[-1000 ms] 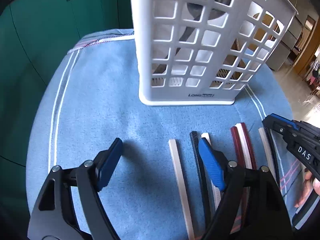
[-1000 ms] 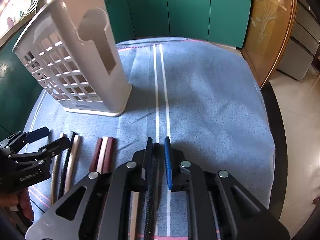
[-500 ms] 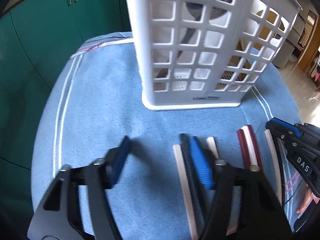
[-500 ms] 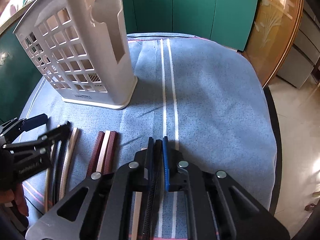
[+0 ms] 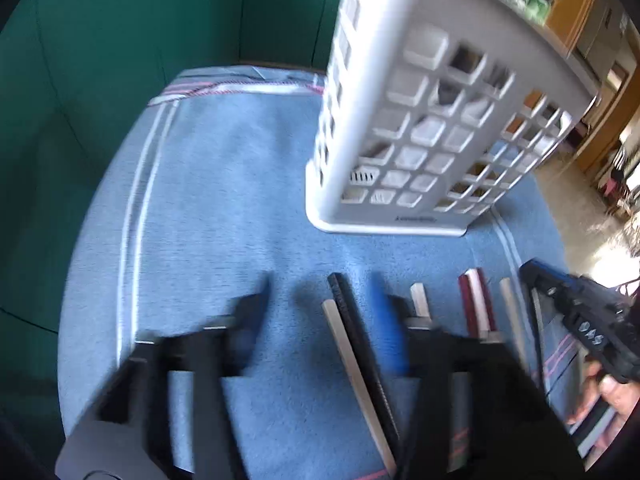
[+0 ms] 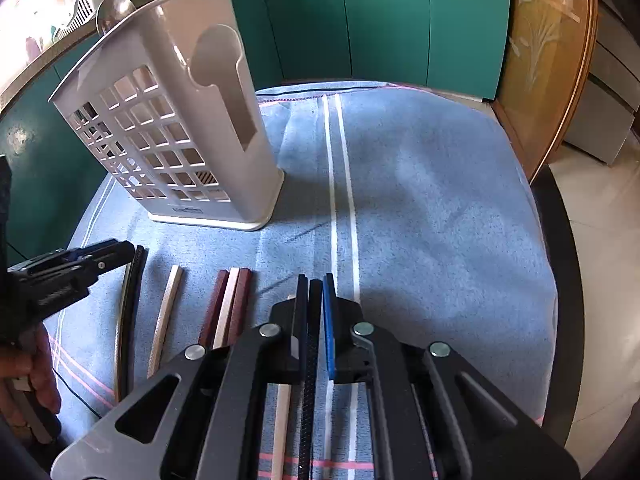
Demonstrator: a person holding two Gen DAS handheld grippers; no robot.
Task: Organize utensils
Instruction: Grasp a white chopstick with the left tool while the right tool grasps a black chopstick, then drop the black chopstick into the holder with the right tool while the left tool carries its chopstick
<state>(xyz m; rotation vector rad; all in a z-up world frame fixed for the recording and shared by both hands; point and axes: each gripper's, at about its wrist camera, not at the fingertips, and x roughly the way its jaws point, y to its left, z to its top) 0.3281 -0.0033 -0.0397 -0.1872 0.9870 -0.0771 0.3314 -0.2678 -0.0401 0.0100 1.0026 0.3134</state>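
Note:
A white slotted utensil holder (image 5: 432, 120) (image 6: 176, 136) stands upright on the blue cloth. Several utensil handles lie in a row in front of it: a cream and black pair (image 5: 352, 344), a dark red and cream one (image 5: 476, 304) (image 6: 228, 304), a cream one (image 6: 166, 312). My left gripper (image 5: 320, 312) is open, its fingers straddling the cream and black pair; the view is blurred. My right gripper (image 6: 316, 312) is shut on a black utensil handle (image 6: 307, 408), lifted just above the cloth, with a cream handle (image 6: 282, 412) beside it.
The blue cloth (image 6: 420, 208) with white stripes covers a round table. Teal cabinets (image 6: 384, 20) stand behind and to the left. A spoon bowl (image 6: 114, 10) shows above the holder's rim. The table edge drops to the floor on the right.
My left gripper has moved right and forward over the cream and black handles, with motion blur. My right gripper stays shut on the black handle and has risen slightly.

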